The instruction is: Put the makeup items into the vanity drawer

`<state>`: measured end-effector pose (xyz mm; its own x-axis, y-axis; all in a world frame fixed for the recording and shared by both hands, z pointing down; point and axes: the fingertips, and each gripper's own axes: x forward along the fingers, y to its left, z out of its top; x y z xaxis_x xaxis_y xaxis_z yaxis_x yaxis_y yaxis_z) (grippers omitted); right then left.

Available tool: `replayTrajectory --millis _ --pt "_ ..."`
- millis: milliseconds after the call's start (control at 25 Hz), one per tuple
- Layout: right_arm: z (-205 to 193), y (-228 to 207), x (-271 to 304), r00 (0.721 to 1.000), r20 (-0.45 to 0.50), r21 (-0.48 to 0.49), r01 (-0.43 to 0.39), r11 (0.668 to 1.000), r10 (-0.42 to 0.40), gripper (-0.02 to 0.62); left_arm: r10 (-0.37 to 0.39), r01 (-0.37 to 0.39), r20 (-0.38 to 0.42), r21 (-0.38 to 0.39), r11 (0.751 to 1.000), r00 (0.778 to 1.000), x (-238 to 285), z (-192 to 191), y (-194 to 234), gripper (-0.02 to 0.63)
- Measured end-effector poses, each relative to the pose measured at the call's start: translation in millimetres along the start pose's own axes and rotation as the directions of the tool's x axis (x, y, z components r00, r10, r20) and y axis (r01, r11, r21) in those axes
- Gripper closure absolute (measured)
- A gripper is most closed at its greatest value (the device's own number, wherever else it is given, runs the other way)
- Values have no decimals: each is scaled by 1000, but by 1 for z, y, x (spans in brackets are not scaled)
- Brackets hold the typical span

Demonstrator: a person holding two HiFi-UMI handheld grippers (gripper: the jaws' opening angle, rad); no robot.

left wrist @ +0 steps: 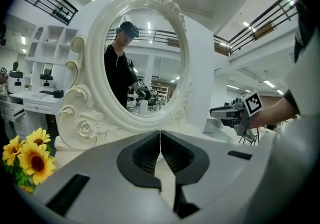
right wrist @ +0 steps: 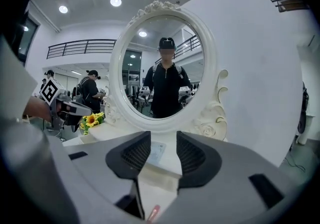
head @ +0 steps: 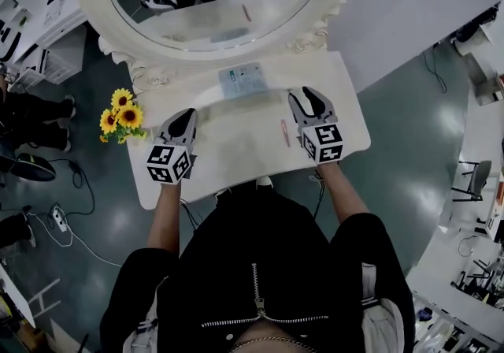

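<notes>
1. While my left gripper [head: 186,117] hovers over the vanity top [head: 236,166], its jaws are together and empty.
2. Ahead of both tools lies a flat packet [head: 242,79]. A pink pencil [head: 285,132] lies just left of my right gripper [head: 305,96].
3. My right gripper's jaws stand apart, holding nothing. I judge the pick-up is not yet made, so it needs to swing left onto the pencil. I see no open drawer.

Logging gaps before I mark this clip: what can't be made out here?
Vanity drawer: in no view; head view shows only the tabletop.
Pink stick: too small in head view, cut off by the right gripper view's bottom edge.
Pale packet: print too small.
</notes>
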<state>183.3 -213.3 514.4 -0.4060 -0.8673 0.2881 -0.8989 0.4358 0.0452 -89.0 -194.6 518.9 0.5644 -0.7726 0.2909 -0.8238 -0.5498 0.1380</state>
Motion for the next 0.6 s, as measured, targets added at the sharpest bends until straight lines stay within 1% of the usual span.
replayTrajectory --millis 160,320,480,600 --pt "-24 -7 1 999 -50 24 14 1000 -13 449 -3 3 -10 -1 1000 1000 1 -3 -5 584" --pt "-63 -6 9 990 -142 55 8 998 0 448 9 -9 -14 -13 1000 1000 -1 -5 -3 584" --pt "-113 -2 15 966 -257 98 7 995 18 446 20 -20 -31 -23 1000 999 -5 -13 -2 584" --pt "-153 5 20 936 -350 118 4 993 38 457 33 -34 -45 -31 999 998 -10 -20 0 584"
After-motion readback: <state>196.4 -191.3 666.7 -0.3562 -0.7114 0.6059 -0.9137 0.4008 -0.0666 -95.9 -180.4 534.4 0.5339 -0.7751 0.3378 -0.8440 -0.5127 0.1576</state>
